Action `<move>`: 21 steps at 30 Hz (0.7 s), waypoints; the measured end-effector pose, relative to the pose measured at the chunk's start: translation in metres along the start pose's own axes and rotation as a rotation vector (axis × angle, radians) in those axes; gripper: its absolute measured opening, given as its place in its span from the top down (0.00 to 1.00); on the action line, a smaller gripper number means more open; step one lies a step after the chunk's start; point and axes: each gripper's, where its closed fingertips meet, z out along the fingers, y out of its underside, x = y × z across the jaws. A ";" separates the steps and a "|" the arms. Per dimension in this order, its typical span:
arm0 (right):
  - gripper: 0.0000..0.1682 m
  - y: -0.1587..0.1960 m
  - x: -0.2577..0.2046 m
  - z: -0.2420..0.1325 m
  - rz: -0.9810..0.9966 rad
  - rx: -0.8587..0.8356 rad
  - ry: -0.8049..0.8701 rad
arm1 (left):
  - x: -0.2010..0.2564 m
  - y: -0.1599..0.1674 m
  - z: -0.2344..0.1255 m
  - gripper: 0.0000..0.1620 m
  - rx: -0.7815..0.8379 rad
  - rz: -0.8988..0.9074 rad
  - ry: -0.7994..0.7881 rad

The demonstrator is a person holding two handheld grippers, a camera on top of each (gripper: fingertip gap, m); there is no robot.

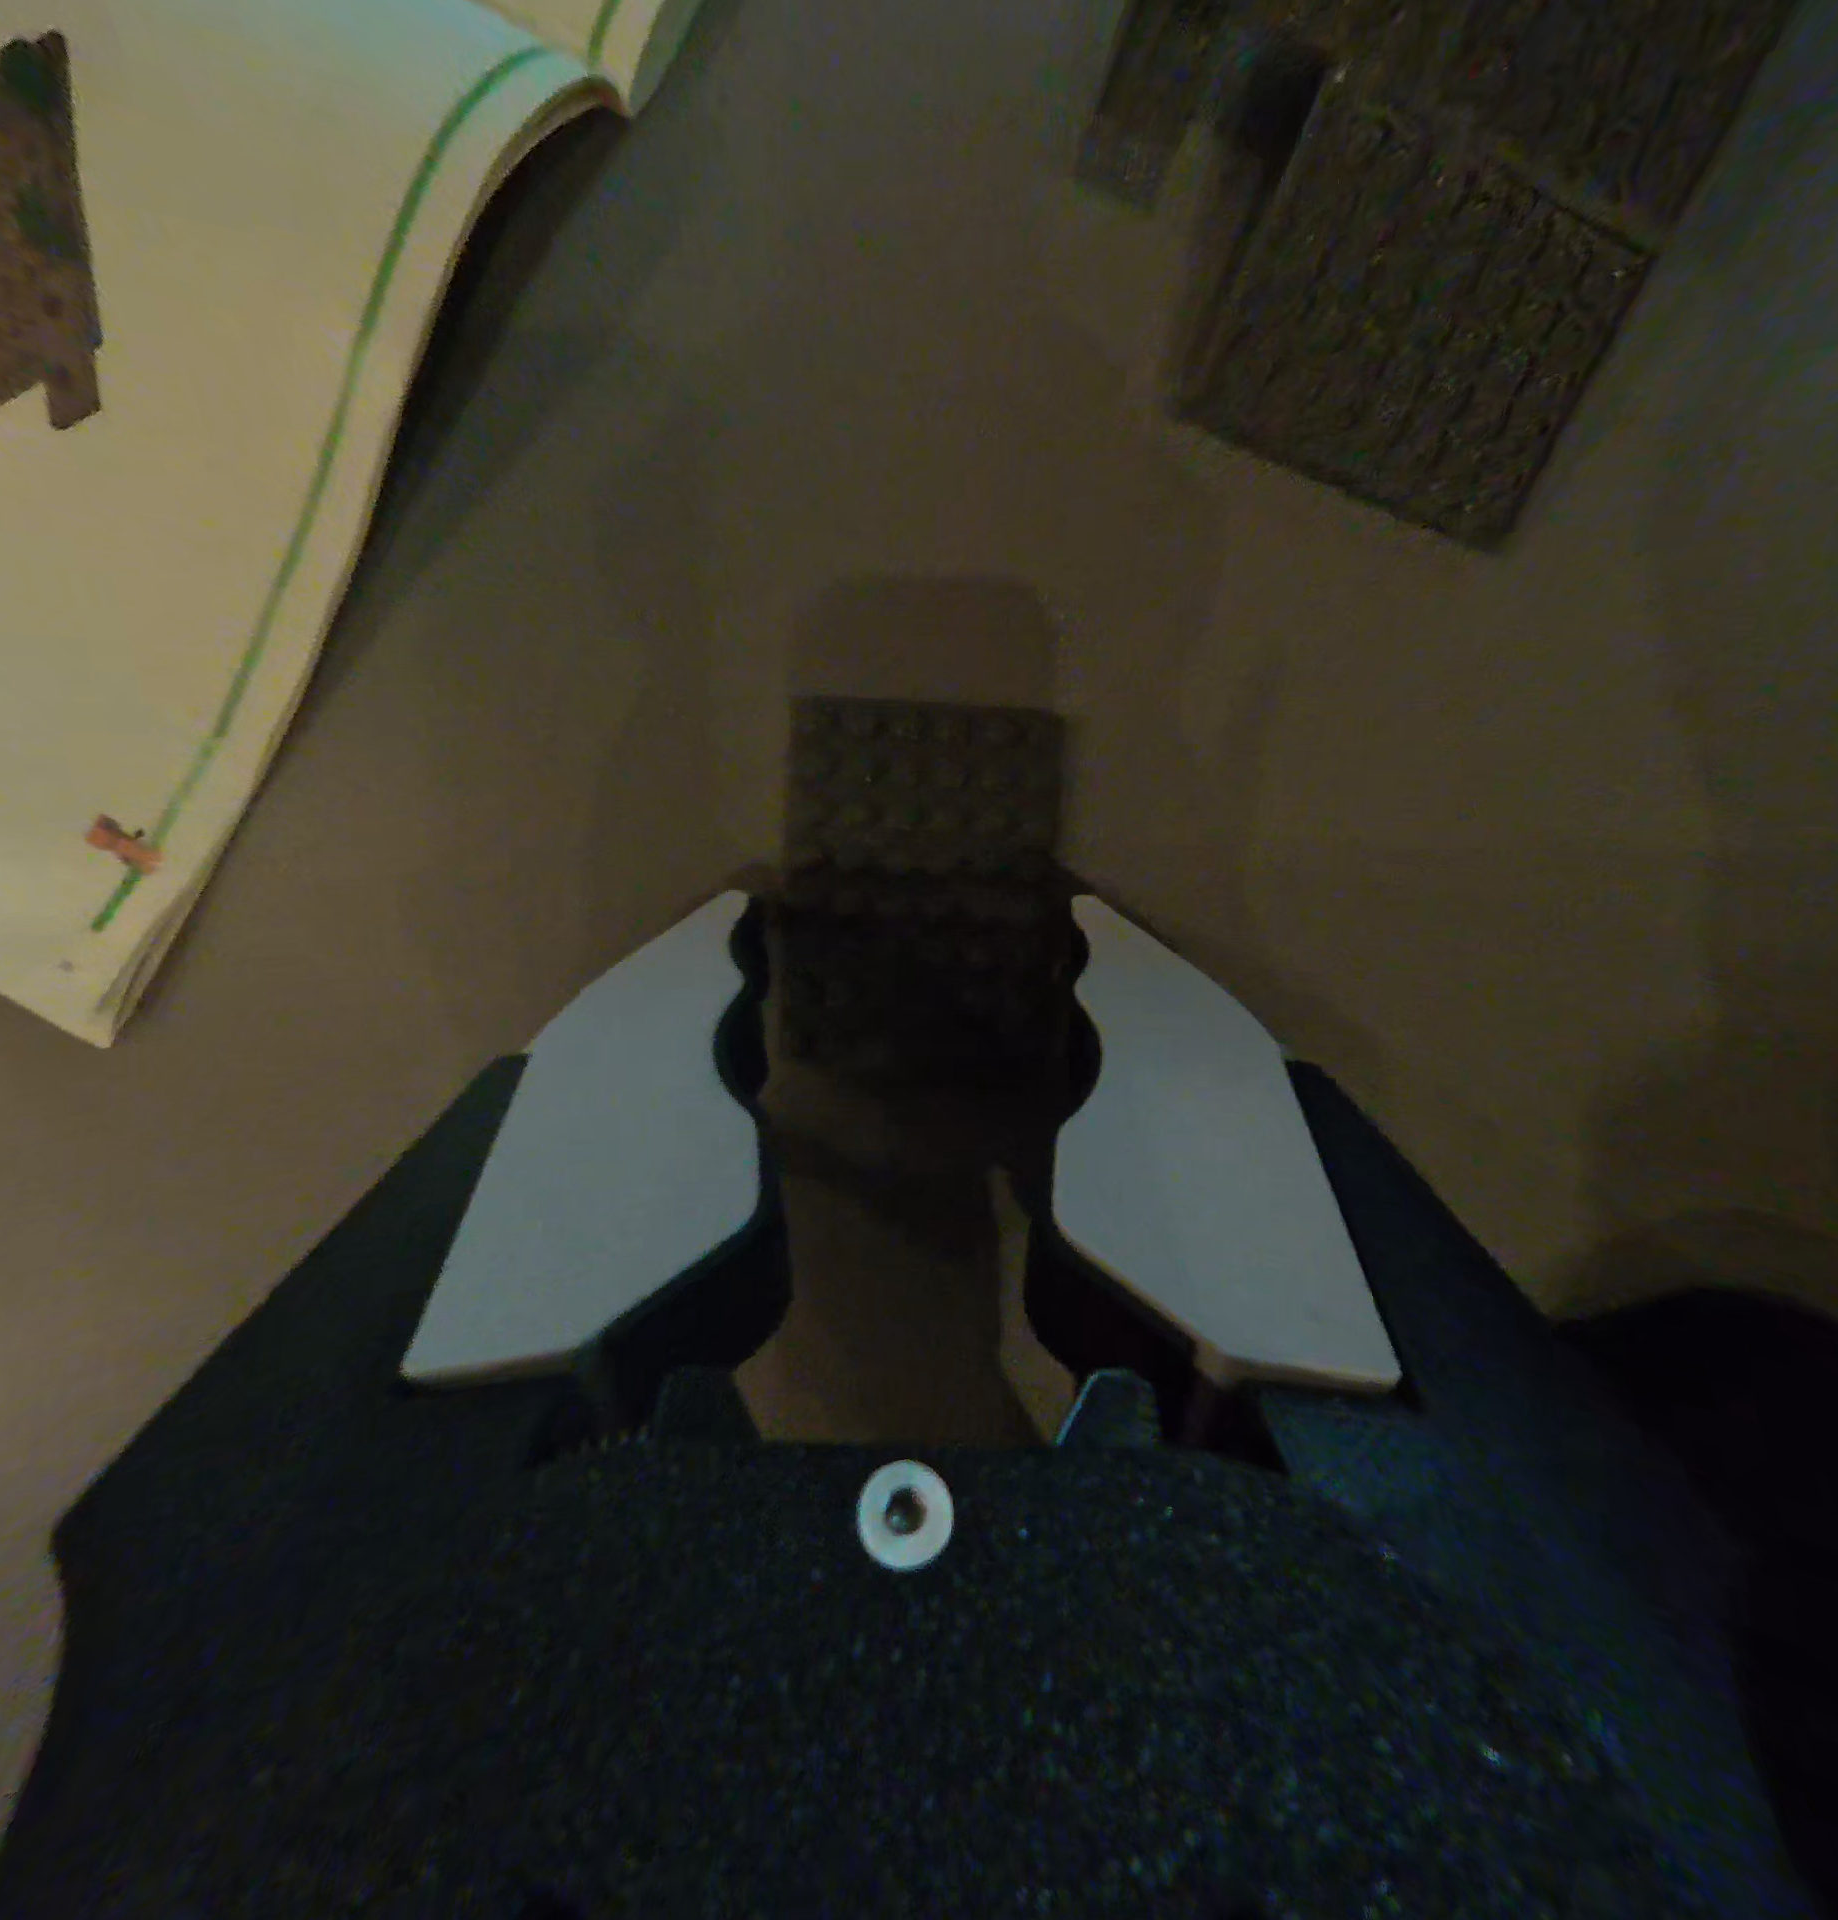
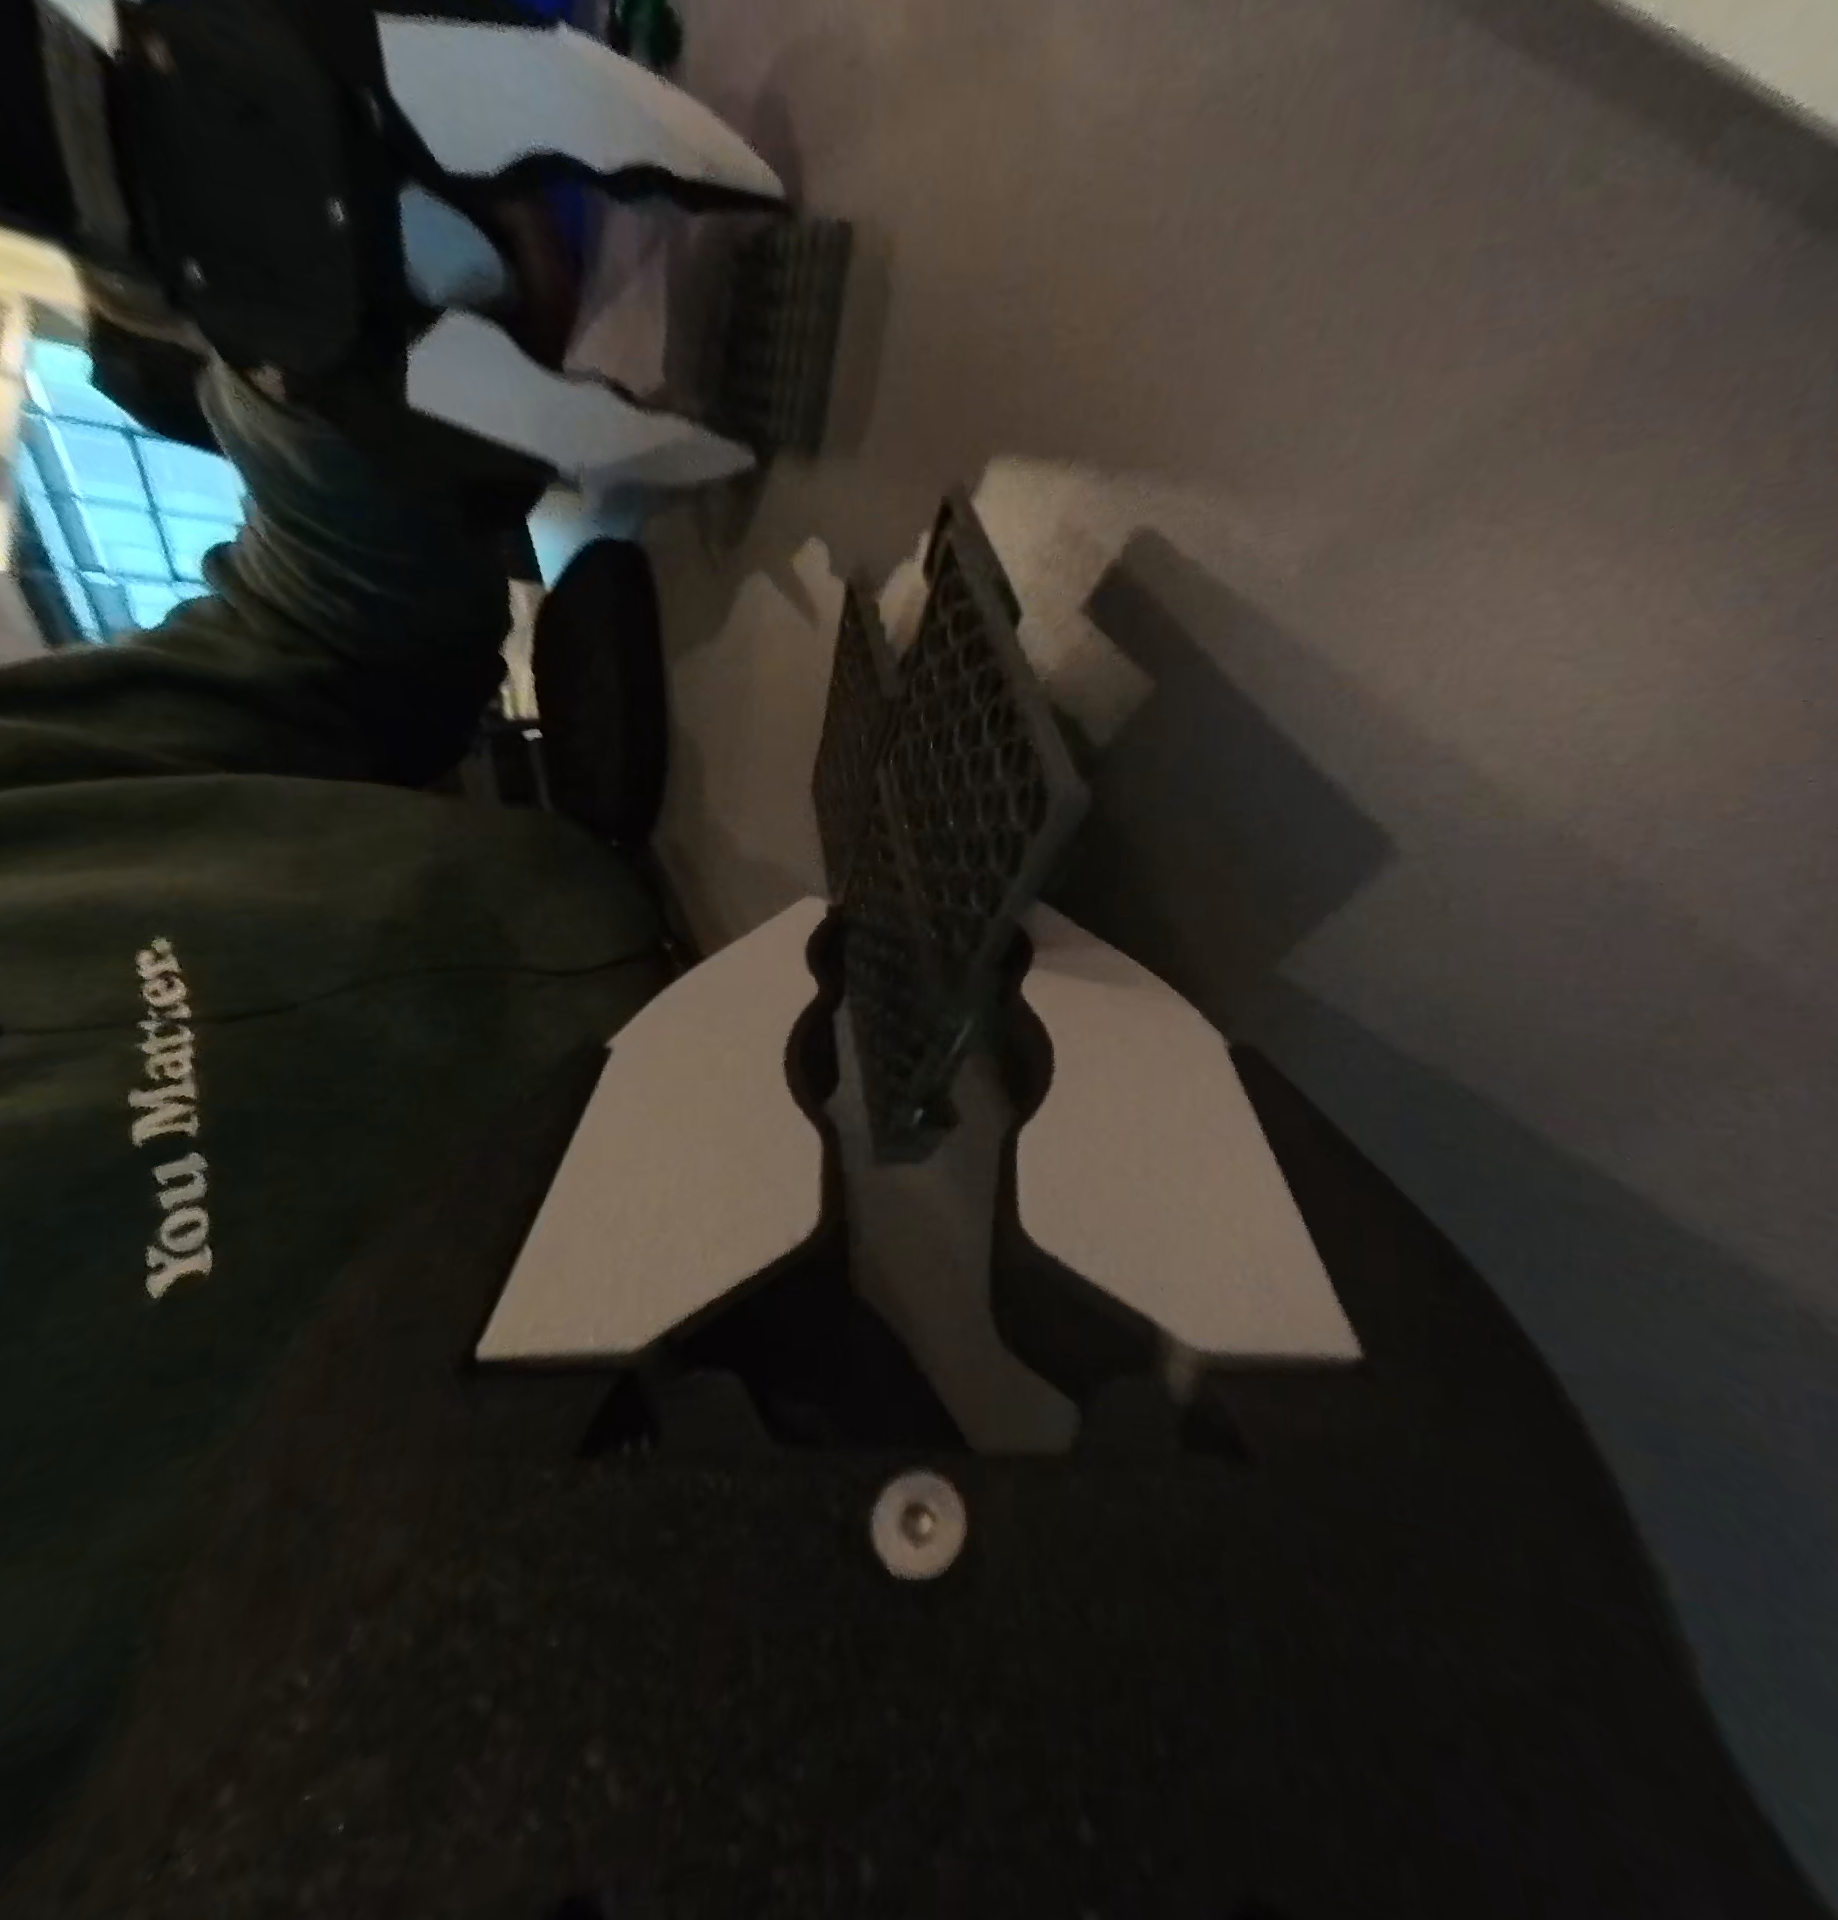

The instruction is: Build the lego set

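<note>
Studded grey plate [image 1: 920, 831] flat, joined dark plates [image 2: 936, 821] tilted, raised

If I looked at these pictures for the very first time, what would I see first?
First you would see the right claw at the middle of its view, pinching a big dark studded lego plate with a notched end and holding it up above the pale table. Next comes the left claw, gripping a smaller dark rectangular studded plate. An open cream instruction booklet with a green stripe lies at the upper left there.

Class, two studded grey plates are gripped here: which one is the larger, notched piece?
The plate in the right hand-held gripper, the notched plate. The left hand-held gripper holds a small plain rectangular plate.
</note>
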 end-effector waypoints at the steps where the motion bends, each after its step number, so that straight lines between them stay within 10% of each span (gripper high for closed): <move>1: 0.82 0.001 0.000 -0.002 -0.008 -0.010 0.007 | -0.001 0.000 0.000 0.70 -0.006 0.000 0.000; 21: 0.66 0.000 -0.004 0.006 -0.462 -0.237 0.274 | 0.039 -0.044 -0.027 0.70 0.244 0.014 0.141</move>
